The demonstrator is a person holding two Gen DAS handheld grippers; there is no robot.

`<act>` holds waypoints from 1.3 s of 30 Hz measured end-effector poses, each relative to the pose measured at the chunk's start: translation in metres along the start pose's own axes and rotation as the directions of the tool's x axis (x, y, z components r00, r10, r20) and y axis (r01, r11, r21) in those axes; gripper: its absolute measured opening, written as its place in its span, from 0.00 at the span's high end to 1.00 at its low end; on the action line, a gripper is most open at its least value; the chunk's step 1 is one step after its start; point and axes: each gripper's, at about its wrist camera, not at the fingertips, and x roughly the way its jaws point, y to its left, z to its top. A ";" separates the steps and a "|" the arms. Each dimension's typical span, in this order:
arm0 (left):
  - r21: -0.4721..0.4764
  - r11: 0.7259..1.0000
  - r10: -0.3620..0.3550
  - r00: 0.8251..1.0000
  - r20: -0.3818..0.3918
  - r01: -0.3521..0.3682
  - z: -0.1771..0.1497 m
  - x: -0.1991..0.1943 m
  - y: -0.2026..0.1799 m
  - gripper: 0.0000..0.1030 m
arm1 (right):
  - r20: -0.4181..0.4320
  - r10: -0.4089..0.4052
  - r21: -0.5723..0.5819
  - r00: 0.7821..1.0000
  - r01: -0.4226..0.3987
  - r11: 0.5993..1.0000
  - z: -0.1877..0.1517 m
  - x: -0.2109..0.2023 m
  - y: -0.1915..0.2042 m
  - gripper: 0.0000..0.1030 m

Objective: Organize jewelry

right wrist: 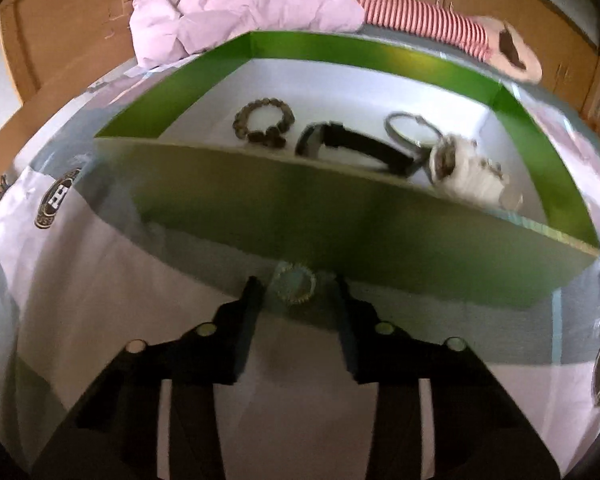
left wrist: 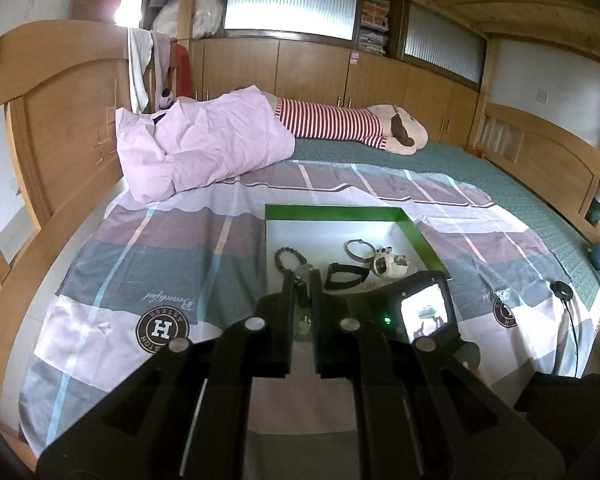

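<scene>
A green box (left wrist: 332, 213) (right wrist: 340, 216) with a white floor lies on the bed. In it are a dark bead bracelet (left wrist: 290, 258) (right wrist: 265, 123), a black strap watch (left wrist: 346, 276) (right wrist: 352, 145), a grey bangle (left wrist: 359, 249) (right wrist: 411, 128) and a white beaded piece (left wrist: 390, 265) (right wrist: 466, 176). My left gripper (left wrist: 301, 280) is nearly shut on a small dangling chain piece (left wrist: 300, 304) over the box's near edge. My right gripper (right wrist: 296, 284) is open on the sheet before the box, with a pale beaded bracelet (right wrist: 295, 285) lying between its fingers.
A checked sheet (left wrist: 160, 264) covers the bed. A pink quilt (left wrist: 204, 140) and a striped plush toy (left wrist: 340, 124) lie at the far end. Wooden bed boards stand on both sides. The right gripper's body (left wrist: 424, 312) shows beside the box. A black cable (left wrist: 568, 312) lies at right.
</scene>
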 end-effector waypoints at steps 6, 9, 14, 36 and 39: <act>-0.003 1.000 -0.005 1.000 -0.009 0.005 0.001 0.005 0.000 0.93 | 0.019 0.023 -0.029 1.000 -0.022 0.999 -0.003 -0.011 0.003 0.80; 0.001 1.000 -0.006 1.000 -0.012 0.006 0.002 0.008 -0.001 0.93 | 0.058 0.060 -0.009 0.997 -0.060 0.998 -0.005 -0.040 0.001 0.80; 0.003 1.000 -0.009 1.000 -0.019 0.009 0.002 0.012 -0.005 0.93 | 0.172 0.120 -0.011 0.978 -0.120 0.993 0.000 -0.126 -0.014 0.80; 0.063 0.996 -0.058 0.997 -0.058 0.062 -0.013 0.017 -0.058 0.93 | 0.391 0.100 0.052 0.915 -0.131 0.990 -0.026 -0.252 -0.090 0.80; 0.061 0.997 -0.052 0.997 -0.055 0.055 -0.013 0.017 -0.058 0.93 | 0.384 0.111 0.036 0.917 -0.134 0.990 -0.026 -0.251 -0.083 0.80</act>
